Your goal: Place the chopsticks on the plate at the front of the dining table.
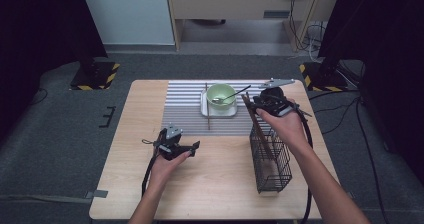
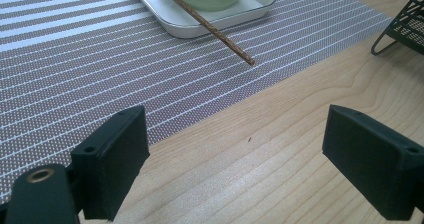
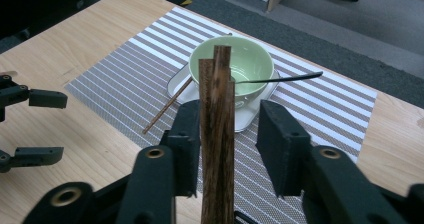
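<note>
A few dark wooden chopsticks (image 1: 257, 129) stand slanted in a black wire basket (image 1: 272, 166) at the table's right. My right gripper (image 1: 252, 104) is around their upper ends (image 3: 216, 134). Its left pad lies against the wood and a gap separates the right pad from it, so it is open. My left gripper (image 1: 194, 148) hovers open over bare wood (image 2: 240, 134), with nothing between its jaws. A green bowl (image 1: 221, 94) with a spoon (image 1: 235, 95) sits on a white square plate (image 1: 218, 114). A single chopstick (image 1: 207, 106) leans on the plate's left rim.
A grey striped placemat (image 1: 185, 109) lies under the plate at the table's far half. The basket's foot (image 2: 395, 39) stands just right of the mat's corner. In the right gripper view, the left gripper (image 3: 30, 126) is off to the left.
</note>
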Motion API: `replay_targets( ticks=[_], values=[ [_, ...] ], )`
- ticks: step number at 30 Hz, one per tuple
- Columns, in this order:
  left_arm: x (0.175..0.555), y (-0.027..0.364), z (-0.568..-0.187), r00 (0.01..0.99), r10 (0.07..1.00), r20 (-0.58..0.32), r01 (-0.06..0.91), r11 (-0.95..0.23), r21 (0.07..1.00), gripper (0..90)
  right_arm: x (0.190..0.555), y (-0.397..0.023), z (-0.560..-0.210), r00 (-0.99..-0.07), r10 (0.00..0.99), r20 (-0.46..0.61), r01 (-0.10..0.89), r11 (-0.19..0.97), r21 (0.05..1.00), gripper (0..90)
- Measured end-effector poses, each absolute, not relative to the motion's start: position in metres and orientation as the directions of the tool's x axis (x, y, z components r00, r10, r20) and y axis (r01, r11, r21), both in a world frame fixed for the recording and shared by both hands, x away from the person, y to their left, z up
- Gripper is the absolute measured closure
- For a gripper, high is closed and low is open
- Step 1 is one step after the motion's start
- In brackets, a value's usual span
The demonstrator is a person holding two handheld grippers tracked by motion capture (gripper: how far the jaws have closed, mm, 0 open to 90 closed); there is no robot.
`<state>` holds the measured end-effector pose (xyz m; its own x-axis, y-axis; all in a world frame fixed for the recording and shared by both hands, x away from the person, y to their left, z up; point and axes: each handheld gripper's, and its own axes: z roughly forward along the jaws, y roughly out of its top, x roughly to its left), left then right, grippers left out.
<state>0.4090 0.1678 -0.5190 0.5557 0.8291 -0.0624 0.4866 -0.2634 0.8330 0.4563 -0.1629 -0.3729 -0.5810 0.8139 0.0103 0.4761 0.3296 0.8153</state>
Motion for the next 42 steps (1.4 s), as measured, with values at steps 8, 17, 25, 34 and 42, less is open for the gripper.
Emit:
replay_targets(
  ticks=[8,17,25,34,42],
  values=[
    [0.407,0.165,-0.518,0.565,0.823,-0.056,0.481,-0.273,0.833,10.9,0.455,-0.161,-0.372,-0.603,0.798,0.008,0.458,0.338,0.822,77.3],
    [0.407,0.165,-0.518,0.566,0.822,-0.060,0.481,-0.270,0.834,10.9,0.455,-0.162,-0.370,-0.625,0.780,0.028,0.450,0.331,0.829,83.8],
    [0.406,0.162,-0.519,0.577,0.815,-0.061,0.482,-0.279,0.831,10.9,0.452,-0.169,-0.357,-0.636,0.770,0.047,0.448,0.319,0.836,84.3],
    [0.404,0.160,-0.512,0.593,0.801,-0.088,0.474,-0.258,0.842,10.8,0.450,-0.181,-0.332,-0.646,0.760,0.079,0.421,0.268,0.867,84.6],
    [0.409,0.150,-0.499,0.603,0.793,-0.086,0.468,-0.264,0.844,10.7,0.448,-0.189,-0.308,-0.656,0.751,0.077,0.378,0.238,0.895,84.6]
  ],
)
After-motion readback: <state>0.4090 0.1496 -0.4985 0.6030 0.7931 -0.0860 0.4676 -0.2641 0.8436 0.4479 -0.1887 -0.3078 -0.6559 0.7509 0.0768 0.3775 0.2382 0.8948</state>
